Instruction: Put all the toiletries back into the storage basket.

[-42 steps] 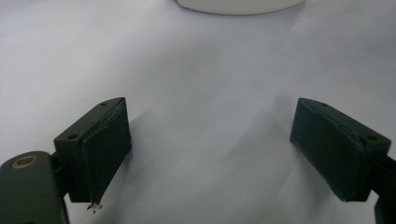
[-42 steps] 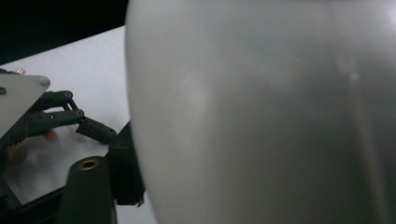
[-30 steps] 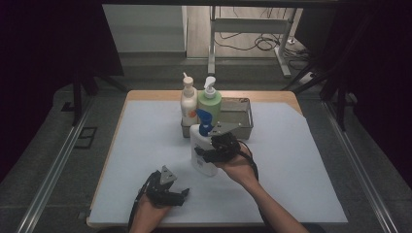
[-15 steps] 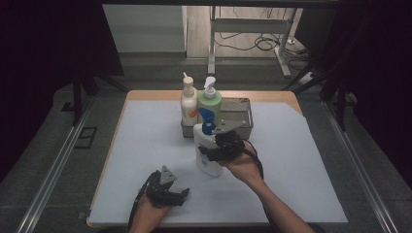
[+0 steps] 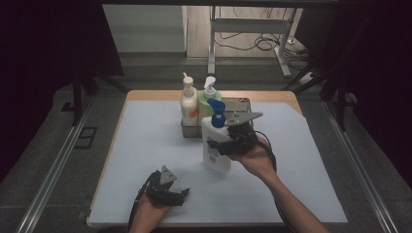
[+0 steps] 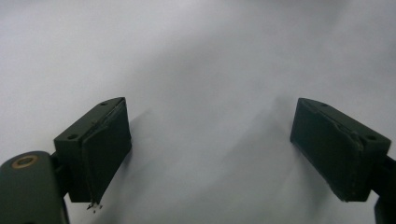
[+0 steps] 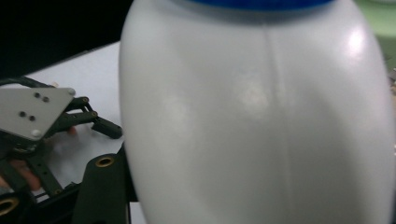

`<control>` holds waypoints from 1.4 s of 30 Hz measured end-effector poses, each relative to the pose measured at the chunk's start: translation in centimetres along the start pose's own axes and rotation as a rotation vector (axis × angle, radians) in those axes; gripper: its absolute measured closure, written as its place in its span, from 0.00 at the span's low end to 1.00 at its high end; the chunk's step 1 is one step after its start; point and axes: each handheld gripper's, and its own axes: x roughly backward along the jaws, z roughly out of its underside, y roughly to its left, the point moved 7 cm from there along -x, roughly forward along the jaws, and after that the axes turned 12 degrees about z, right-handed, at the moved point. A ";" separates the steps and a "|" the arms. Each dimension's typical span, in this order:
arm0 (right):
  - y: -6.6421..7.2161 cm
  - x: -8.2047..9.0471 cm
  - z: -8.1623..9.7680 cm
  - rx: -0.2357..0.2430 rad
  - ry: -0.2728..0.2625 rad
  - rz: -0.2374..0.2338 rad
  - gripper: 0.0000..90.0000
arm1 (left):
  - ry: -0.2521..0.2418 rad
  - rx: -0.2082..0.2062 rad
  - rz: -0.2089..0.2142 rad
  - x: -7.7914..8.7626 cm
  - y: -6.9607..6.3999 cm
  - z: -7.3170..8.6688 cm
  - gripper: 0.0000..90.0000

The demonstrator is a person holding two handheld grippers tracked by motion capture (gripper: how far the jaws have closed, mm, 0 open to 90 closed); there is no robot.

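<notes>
My right gripper point(image 5: 227, 143) clamps the white pump bottle point(image 5: 215, 148); smooth plastic, could slip near the tray point(image 5: 244, 103)

Dim, murky room; table lit from above.
Dark surroundings in the high view, soft shadows beside jaws in the left gripper view, glare spots on the blurred, too-close white bottle point(image 7: 261, 121) in the right gripper view.

White-sheeted table point(image 5: 145, 145); metal tray point(image 5: 243, 103)

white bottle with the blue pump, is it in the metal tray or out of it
Out. The right gripper holds the white bottle in front of the metal tray, where two other bottles stand.
</notes>
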 end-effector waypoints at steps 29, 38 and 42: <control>-6.0 3.7 -3.5 -0.061 -0.033 0.135 0.44 | 0.003 0.001 0.001 0.0 0.0 0.0 0.13; -8.3 3.6 -3.8 -0.082 -0.034 0.195 0.45 | 0.000 0.004 0.000 0.0 0.0 0.0 0.13; -8.9 3.5 -4.0 -0.087 -0.038 0.206 0.45 | 0.001 0.002 0.002 0.0 0.0 0.0 0.13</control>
